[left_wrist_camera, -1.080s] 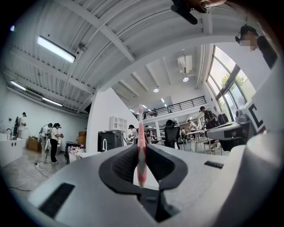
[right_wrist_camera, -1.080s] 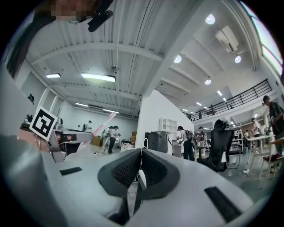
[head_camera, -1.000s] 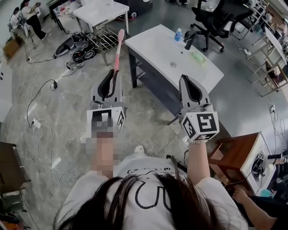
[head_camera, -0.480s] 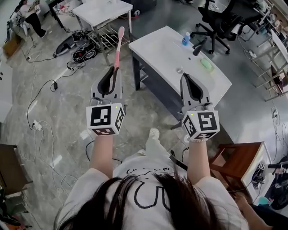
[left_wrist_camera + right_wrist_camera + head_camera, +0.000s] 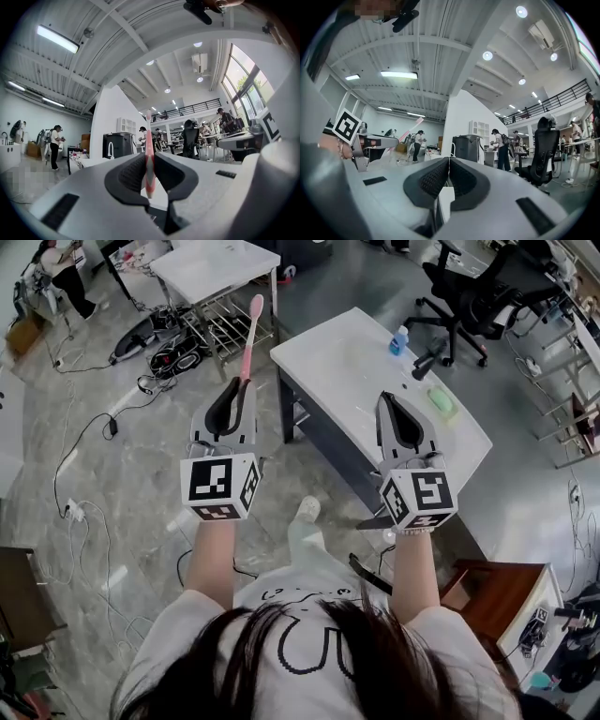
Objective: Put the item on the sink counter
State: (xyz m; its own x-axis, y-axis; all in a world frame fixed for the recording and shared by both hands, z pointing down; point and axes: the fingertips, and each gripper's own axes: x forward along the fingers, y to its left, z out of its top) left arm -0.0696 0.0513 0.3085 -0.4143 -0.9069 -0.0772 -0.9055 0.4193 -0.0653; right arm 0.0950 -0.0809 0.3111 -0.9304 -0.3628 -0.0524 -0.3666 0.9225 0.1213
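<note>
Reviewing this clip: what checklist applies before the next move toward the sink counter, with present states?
1. Toothbrush clamped in left hand-held gripper: ok.
2. Right hand-held gripper shut and empty: ok.
3. Bare spot on sink counter: ok.
4. Toothbrush over the counter: not ok, it is above the floor beside it.
5. Bottle and tap along the far edge, out of the way: ok.

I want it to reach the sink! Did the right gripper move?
Yes, forward: the right gripper is now level with the green soap.
</note>
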